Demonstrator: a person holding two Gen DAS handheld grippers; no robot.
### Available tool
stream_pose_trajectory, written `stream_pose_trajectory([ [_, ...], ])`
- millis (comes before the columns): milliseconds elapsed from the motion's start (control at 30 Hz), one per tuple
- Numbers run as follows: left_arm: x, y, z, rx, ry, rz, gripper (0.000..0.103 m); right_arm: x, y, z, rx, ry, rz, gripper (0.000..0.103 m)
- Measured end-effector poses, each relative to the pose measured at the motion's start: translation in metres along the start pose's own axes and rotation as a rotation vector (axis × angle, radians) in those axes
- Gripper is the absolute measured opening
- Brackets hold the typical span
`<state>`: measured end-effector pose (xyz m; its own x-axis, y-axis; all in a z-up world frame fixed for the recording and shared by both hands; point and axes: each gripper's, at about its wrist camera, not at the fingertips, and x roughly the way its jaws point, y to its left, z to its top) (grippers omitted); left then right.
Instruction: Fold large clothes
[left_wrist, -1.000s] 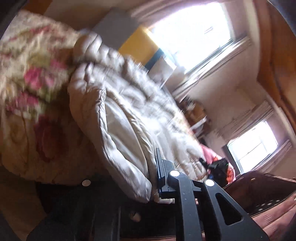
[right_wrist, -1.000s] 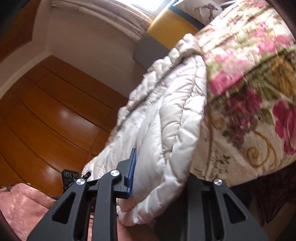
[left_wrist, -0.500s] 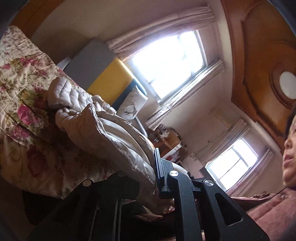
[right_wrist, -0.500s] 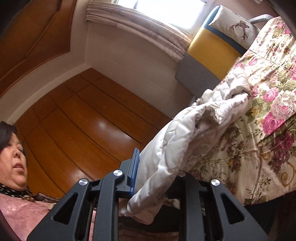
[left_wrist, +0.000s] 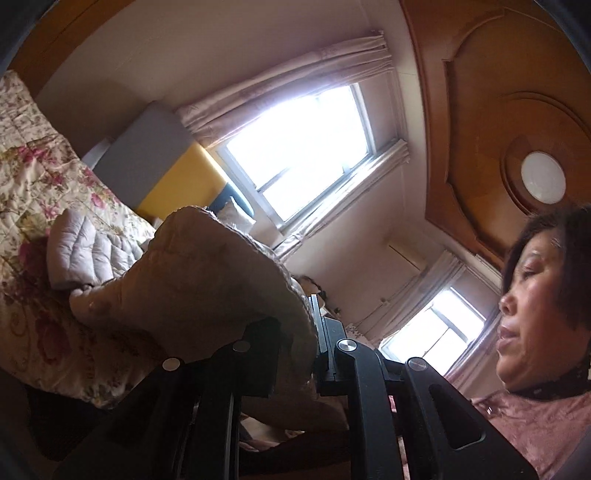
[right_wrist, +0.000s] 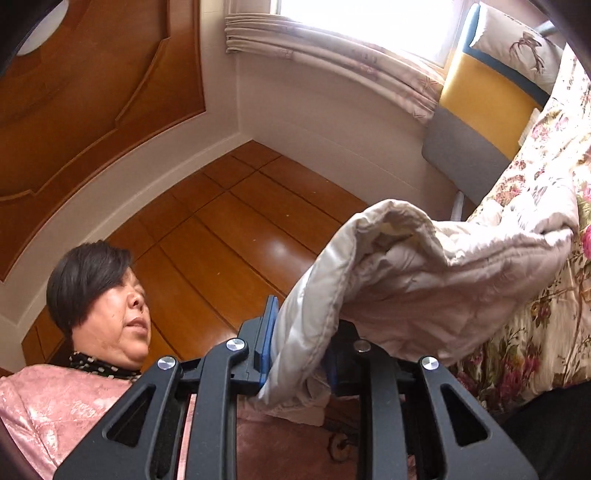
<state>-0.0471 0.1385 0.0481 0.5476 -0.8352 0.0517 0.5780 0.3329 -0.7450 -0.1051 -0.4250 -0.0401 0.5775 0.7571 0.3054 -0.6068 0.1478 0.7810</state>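
Observation:
A beige quilted jacket (left_wrist: 192, 280) hangs between my two grippers, lifted off the floral bedspread (left_wrist: 40, 184). My left gripper (left_wrist: 295, 347) is shut on one edge of it; a quilted part (left_wrist: 85, 254) still rests on the bed. In the right wrist view the jacket (right_wrist: 424, 288) drapes from the bedspread (right_wrist: 546, 229) down into my right gripper (right_wrist: 299, 354), which is shut on its hem. Both cameras tilt upward.
The person holding the grippers shows in both views (left_wrist: 535, 295) (right_wrist: 107, 302). A grey and yellow headboard (left_wrist: 162, 166) (right_wrist: 476, 110) and a pillow (right_wrist: 517, 40) stand at the bed's head. Windows (left_wrist: 299, 155), wooden panels (right_wrist: 221, 236) and the ceiling are behind.
Both grippers have lifted and tilted up with the jacket. The jacket has been pulled up off the bed, and the person's face has come into view.

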Motion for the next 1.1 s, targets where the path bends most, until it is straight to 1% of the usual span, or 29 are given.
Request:
stream_pose_trajectory([
  [67,0.011,0.011,0.007,-0.028,0.009,0.005,0.012,0.000,-0.010,0.006,0.015,-0.028,-0.026,0.021],
  [100,0.020,0.017,0.013,-0.035,0.016,0.030,0.013,-0.006,-0.007,0.005,0.030,-0.044,-0.038,0.021],
  [133,0.031,0.023,0.018,-0.034,0.023,0.059,0.016,-0.005,-0.014,0.011,0.049,-0.062,-0.048,0.021],
  [200,0.050,0.032,0.027,-0.014,0.038,0.117,0.016,0.004,-0.029,0.022,0.073,-0.093,-0.089,0.021],
  [267,0.072,0.045,0.038,0.004,0.046,0.160,0.016,0.014,-0.046,0.035,0.096,-0.097,-0.135,0.021],
  [367,0.094,0.072,0.048,-0.045,0.057,0.187,0.016,0.027,-0.073,0.056,0.133,-0.100,-0.201,0.021],
  [433,0.109,0.094,0.054,-0.072,0.060,0.241,0.016,0.036,-0.087,0.069,0.140,-0.093,-0.225,0.022],
  [500,0.124,0.112,0.058,-0.060,0.071,0.296,0.016,0.046,-0.100,0.078,0.148,-0.089,-0.269,0.022],
  [567,0.139,0.126,0.060,-0.038,0.083,0.348,0.016,0.053,-0.120,0.086,0.177,-0.091,-0.296,0.023],
  [600,0.148,0.136,0.062,-0.037,0.093,0.370,0.016,0.055,-0.130,0.088,0.191,-0.094,-0.323,0.023],
  [667,0.160,0.152,0.065,-0.055,0.096,0.412,0.023,0.058,-0.145,0.092,0.215,-0.101,-0.362,0.023],
  [700,0.166,0.160,0.067,-0.058,0.089,0.439,0.031,0.059,-0.154,0.094,0.237,-0.112,-0.385,0.023],
  [733,0.170,0.166,0.068,-0.062,0.072,0.464,0.052,0.060,-0.163,0.094,0.263,-0.127,-0.400,0.025],
  [767,0.170,0.169,0.068,-0.060,0.055,0.483,0.067,0.060,-0.171,0.095,0.279,-0.140,-0.413,0.027],
  [800,0.171,0.173,0.068,-0.057,0.020,0.512,0.084,0.061,-0.177,0.096,0.288,-0.152,-0.439,0.028],
  [867,0.171,0.177,0.067,-0.043,-0.021,0.522,0.086,0.063,-0.189,0.097,0.295,-0.166,-0.487,0.032],
  [900,0.173,0.181,0.065,-0.036,-0.020,0.544,0.088,0.063,-0.192,0.098,0.294,-0.173,-0.502,0.041],
  [933,0.175,0.184,0.063,-0.031,-0.017,0.571,0.089,0.063,-0.195,0.099,0.287,-0.187,-0.514,0.046],
  [967,0.177,0.189,0.059,-0.013,-0.004,0.603,0.089,0.063,-0.196,0.100,0.270,-0.199,-0.519,0.048],
  [1033,0.180,0.192,0.051,0.037,0.020,0.639,0.089,0.064,-0.193,0.102,0.218,-0.209,-0.547,0.059],
  [1067,0.182,0.193,0.047,0.067,0.029,0.659,0.089,0.066,-0.190,0.103,0.188,-0.202,-0.578,0.060],
  [1100,0.183,0.193,0.041,0.103,0.038,0.678,0.089,0.068,-0.183,0.104,0.139,-0.195,-0.635,0.065],
])
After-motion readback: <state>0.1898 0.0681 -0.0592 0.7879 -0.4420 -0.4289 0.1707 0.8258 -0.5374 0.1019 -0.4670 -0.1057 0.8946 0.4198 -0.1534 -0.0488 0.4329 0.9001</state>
